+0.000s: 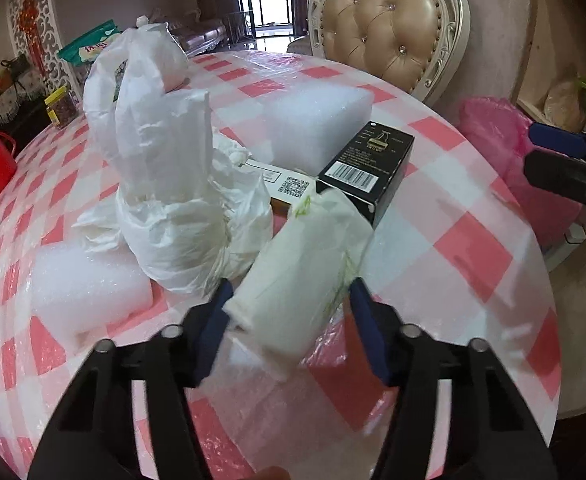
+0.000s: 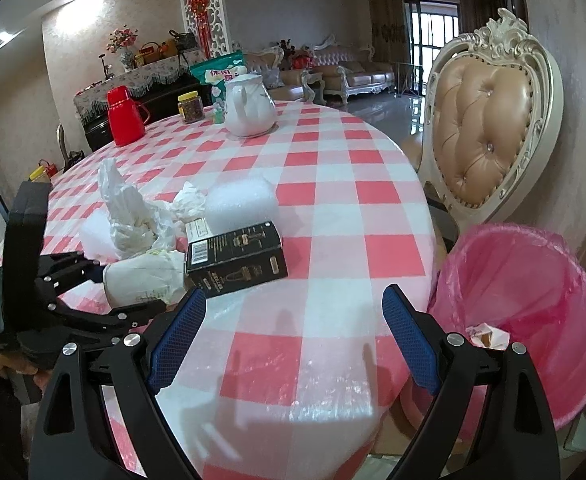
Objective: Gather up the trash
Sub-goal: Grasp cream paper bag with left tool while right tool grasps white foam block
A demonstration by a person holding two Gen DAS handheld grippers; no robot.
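A white soft tissue pack (image 1: pixel 301 272) sits between the blue pads of my left gripper (image 1: pixel 289 300), which is shut on it; in the right wrist view the same pack (image 2: pixel 145 280) is held just above the checked tablecloth. Behind it lie a black box (image 1: pixel 367 164) (image 2: pixel 237 256), a small box with a QR code (image 1: pixel 289 188), a crumpled white plastic bag (image 1: pixel 173 184) (image 2: pixel 129 216) and white foam blocks (image 1: pixel 317 120) (image 2: pixel 241 204). My right gripper (image 2: pixel 293 336) stands open over the table's near edge, nothing between its fingers. A pink-lined bin (image 2: pixel 521 300) stands beside the table.
A padded chair (image 2: pixel 489 128) stands behind the bin. At the table's far side are a white teapot (image 2: pixel 249 108), a red thermos (image 2: pixel 123 116), a jar (image 2: pixel 191 108) and a green snack bag (image 2: pixel 221 72). A second foam block (image 1: pixel 89 284) lies left of the pack.
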